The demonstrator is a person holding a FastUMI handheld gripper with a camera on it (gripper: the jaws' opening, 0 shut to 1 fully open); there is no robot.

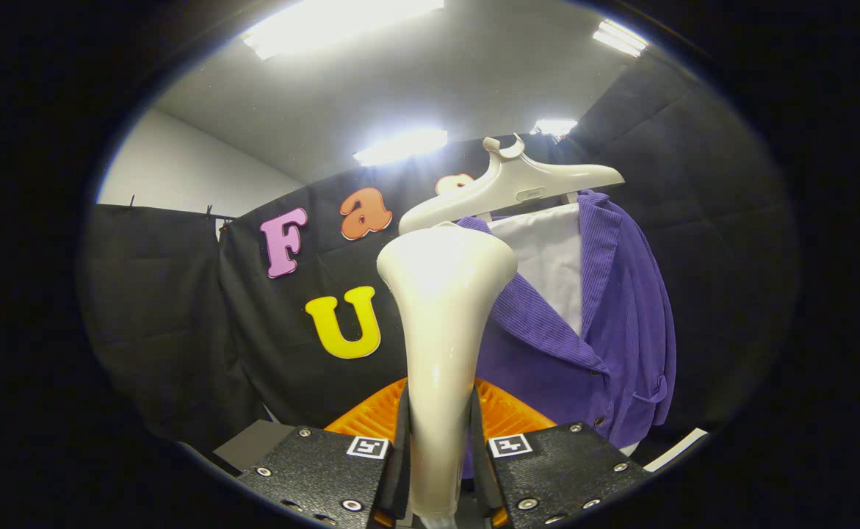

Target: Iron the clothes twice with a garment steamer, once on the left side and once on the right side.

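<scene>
With the steamer (441, 353) pinched in the gripper (438, 455), no pass looks begun.
Steamer head stands mid-frame, apart from the purple jacket (606, 330) on its hanger (510, 184) at right; both sides apparently remain.

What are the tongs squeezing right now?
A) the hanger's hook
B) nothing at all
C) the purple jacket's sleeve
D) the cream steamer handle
D: the tongs are shut on the steamer handle, with a finger pressing it on each side, while the purple jacket hangs beyond them on its hanger.
</scene>
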